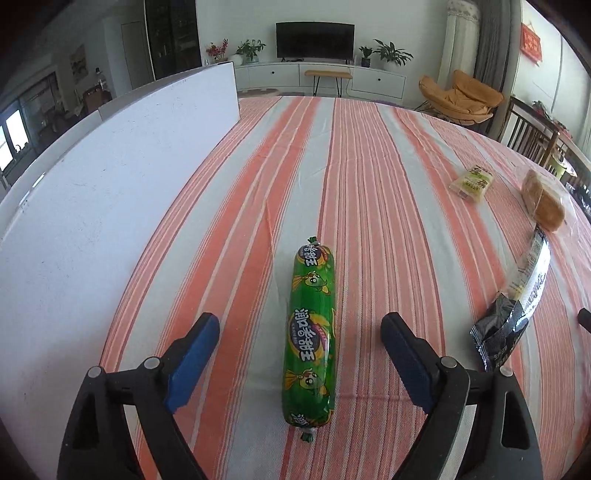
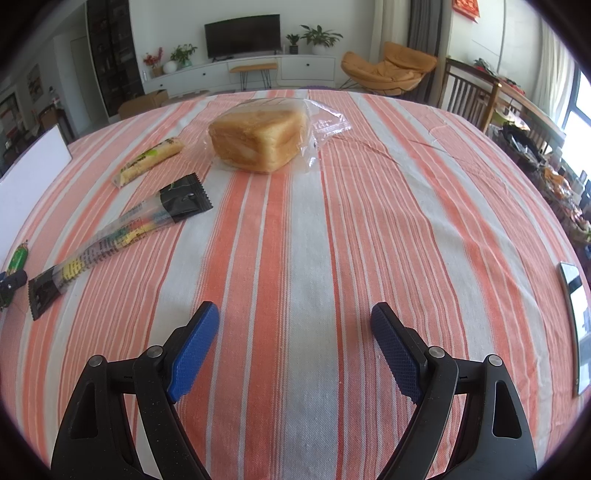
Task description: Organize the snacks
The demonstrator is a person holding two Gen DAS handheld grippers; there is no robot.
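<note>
— Two grippers, both spread wide?
— Yes. The left gripper [image 1: 299, 332] straddles the green sausage [image 1: 310, 339] lying on the striped tablecloth [image 1: 388, 184], pads clear of it. The right gripper [image 2: 294, 325] is released over bare cloth.
— Other snacks?
— The bagged bread [image 2: 258, 138], the long black packet [image 2: 122, 232] and the yellow bar [image 2: 153, 160] lie ahead.

Living rm, daylight. Worktop [image 2: 332, 240] w/ orange-and-white striped cloth. Far wall white [image 1: 406, 22], black TV [image 1: 315, 40] on low white cabinet [image 1: 321, 75], potted plants [image 1: 391, 55] both sides, red flowers [image 1: 216, 50] at left. Small wooden bench [image 1: 328, 75] in front of cabinet. Orange lounge chair [image 2: 388, 68] right, grey curtain [image 2: 421, 26] behind it, wooden dining chairs [image 2: 467, 96] nearby. Bright window [image 2: 576, 122] far right. White board [image 1: 110, 166] stands at worktop's left edge.
</note>
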